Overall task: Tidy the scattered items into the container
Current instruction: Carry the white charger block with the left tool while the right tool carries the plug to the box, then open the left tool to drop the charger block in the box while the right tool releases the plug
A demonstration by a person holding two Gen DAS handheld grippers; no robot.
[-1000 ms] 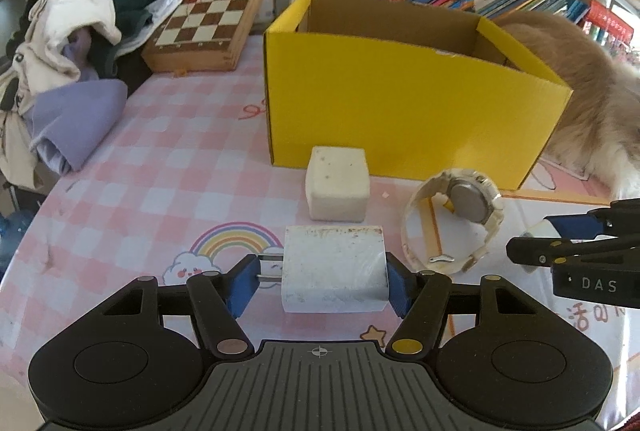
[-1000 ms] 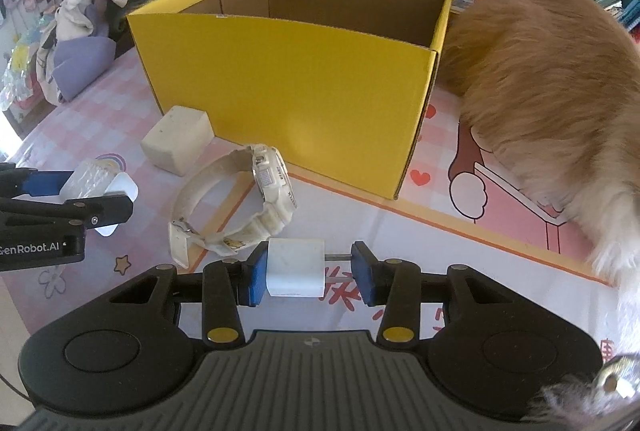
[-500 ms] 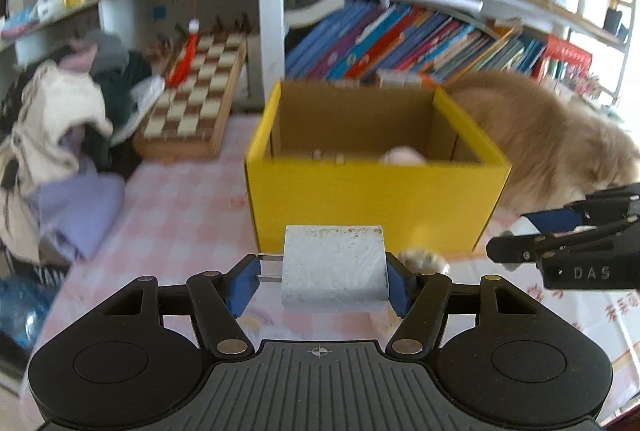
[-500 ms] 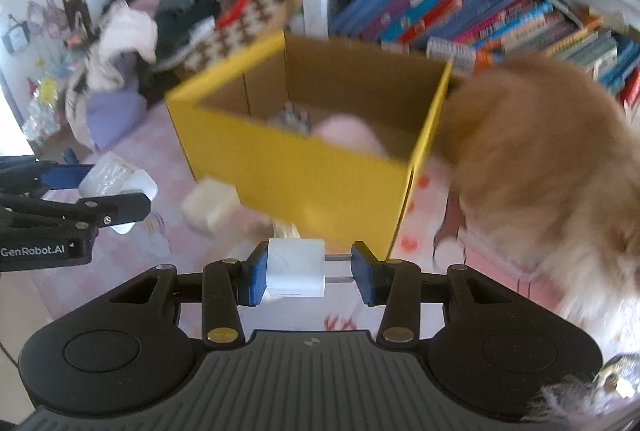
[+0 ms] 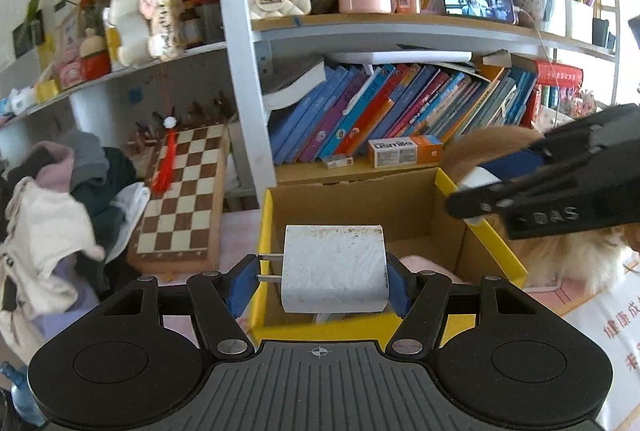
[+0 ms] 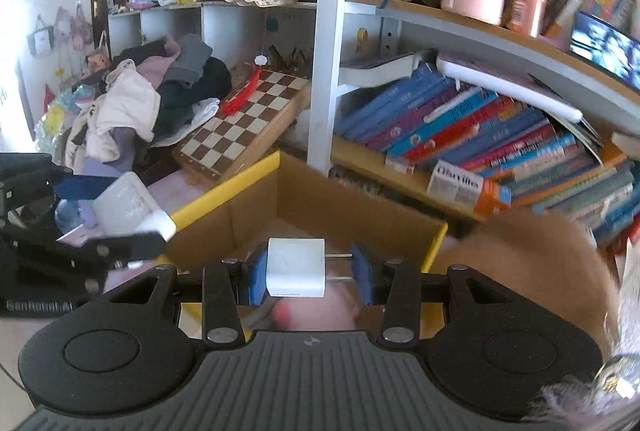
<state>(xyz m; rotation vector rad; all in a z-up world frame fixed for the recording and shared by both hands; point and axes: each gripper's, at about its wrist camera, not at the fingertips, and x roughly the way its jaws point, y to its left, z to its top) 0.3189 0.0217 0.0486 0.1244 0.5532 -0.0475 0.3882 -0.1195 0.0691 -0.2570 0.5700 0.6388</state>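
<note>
**Two chargers held over the yellow box**

Bookshelves crammed with leaning books stand behind the pink checked table, and at its middle sits the yellow box, open at the top with bare cardboard inside.

Just above the near wall of that box, the left gripper is clamped on a large white charger: one blue pad presses its flat side, the other bears on its two prongs. The right gripper grips a small white charger the same way, body against one pad and prongs against the other, and it too hangs over the open box. In each wrist view the other gripper shows at the edge, so the two are close side by side.

By my reading, both pieces are lifted and carried and only the release is left for them. Something pink already lies in the box, blurred, so I cannot say what it is or what else lies beside it.

The table in front of the box is hidden under the gripper bodies, so whether items remain scattered there cannot be told. An orange furry animal crowds the box's right side, mostly cut off. A chessboard and a heap of clothes lie further left.
</note>
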